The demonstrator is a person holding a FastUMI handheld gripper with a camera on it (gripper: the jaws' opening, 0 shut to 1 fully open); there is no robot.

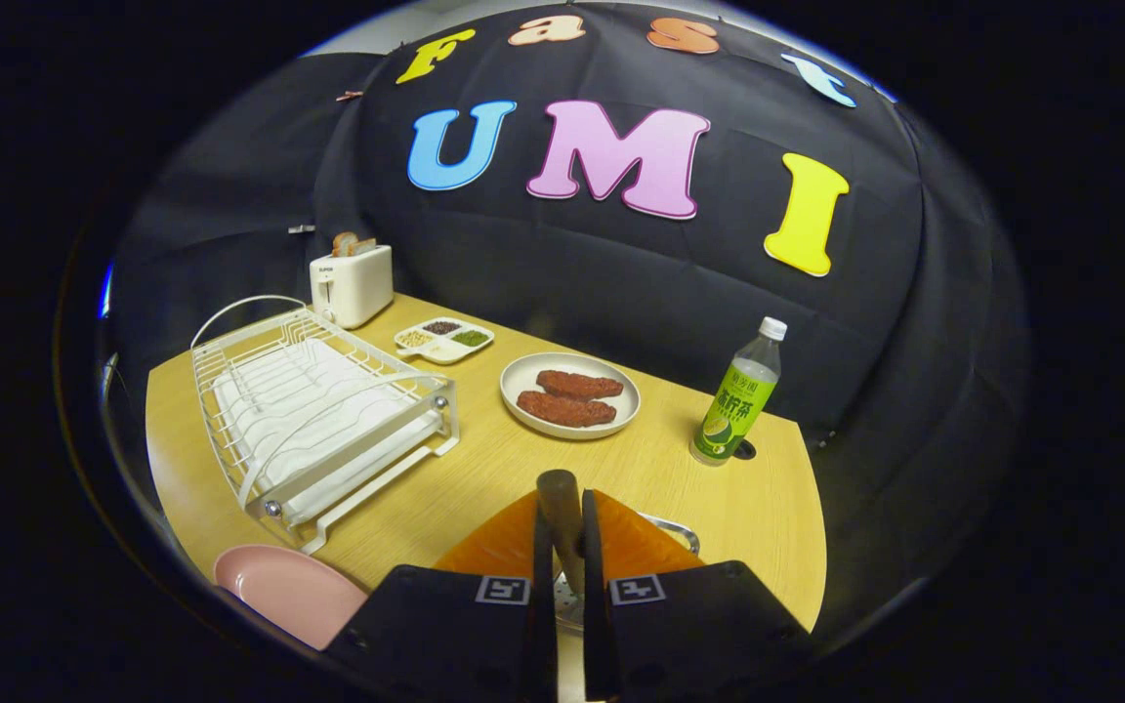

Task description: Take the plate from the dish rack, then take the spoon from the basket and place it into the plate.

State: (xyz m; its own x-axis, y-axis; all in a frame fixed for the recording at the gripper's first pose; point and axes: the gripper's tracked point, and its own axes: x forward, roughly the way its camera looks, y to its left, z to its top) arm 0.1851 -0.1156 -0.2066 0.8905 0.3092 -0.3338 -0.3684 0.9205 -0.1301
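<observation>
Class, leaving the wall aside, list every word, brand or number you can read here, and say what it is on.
Toaster: small dark mark on its front, too small to read.
Green bottle: label print, too blurred to read.
Gripper, shut on the spoon: square coded markers, no words.

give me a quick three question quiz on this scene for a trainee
1. True or false: the pink plate still stands in the dish rack.
2. What are the gripper fingers closed on? A) the bottle B) the spoon handle C) the toaster
3. Fill in: the white plate beyond the fingers holds two pieces of ____.

Key:
1. False; it lies on the table beside the rack.
2. B; the spoon handle sticks up between the fingers, over the orange basket.
3. Meat.
</observation>
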